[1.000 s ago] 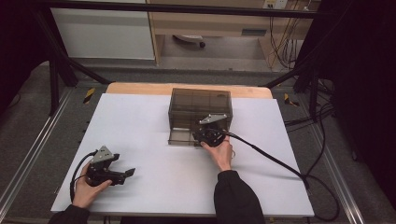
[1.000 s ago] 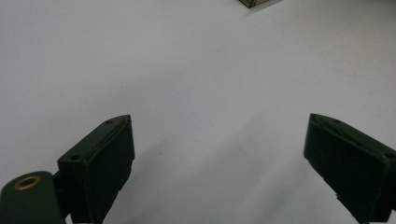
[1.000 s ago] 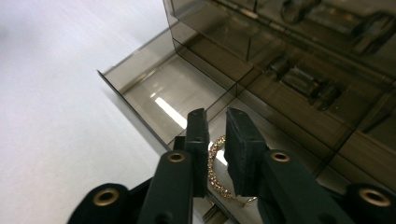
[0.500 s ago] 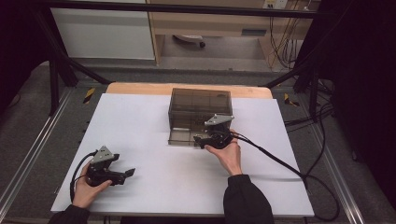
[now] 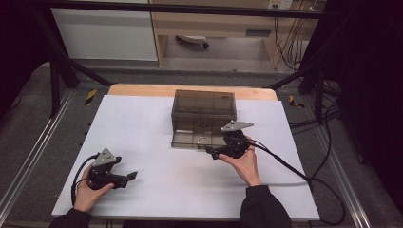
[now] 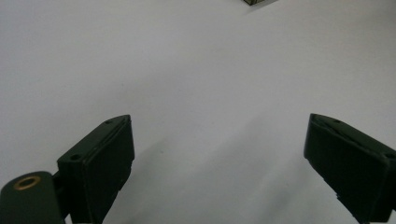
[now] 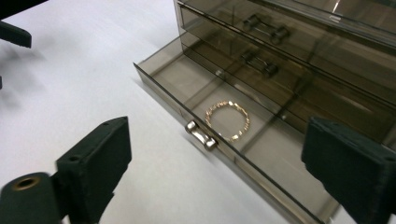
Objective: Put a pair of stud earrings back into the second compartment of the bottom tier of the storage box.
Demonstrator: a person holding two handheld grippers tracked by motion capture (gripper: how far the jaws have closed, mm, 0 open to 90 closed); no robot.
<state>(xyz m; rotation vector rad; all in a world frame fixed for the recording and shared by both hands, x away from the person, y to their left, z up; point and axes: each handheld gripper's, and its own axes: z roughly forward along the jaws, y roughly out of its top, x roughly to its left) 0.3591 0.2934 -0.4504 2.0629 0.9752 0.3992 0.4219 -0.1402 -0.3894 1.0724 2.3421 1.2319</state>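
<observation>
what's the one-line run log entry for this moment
right tool: open, jaws just opened, nothing between | bottom drawer: pulled out | gold bracelet: in drawer | left tool: open, over table

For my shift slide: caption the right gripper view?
Open right hand-held gripper faces the pulled-out bottom drawer, a gold bracelet lying inside.

In the right gripper view, the open drawer is cut off at five o'clock behind a black jaw; the organizer runs off at two o'clock.
</observation>
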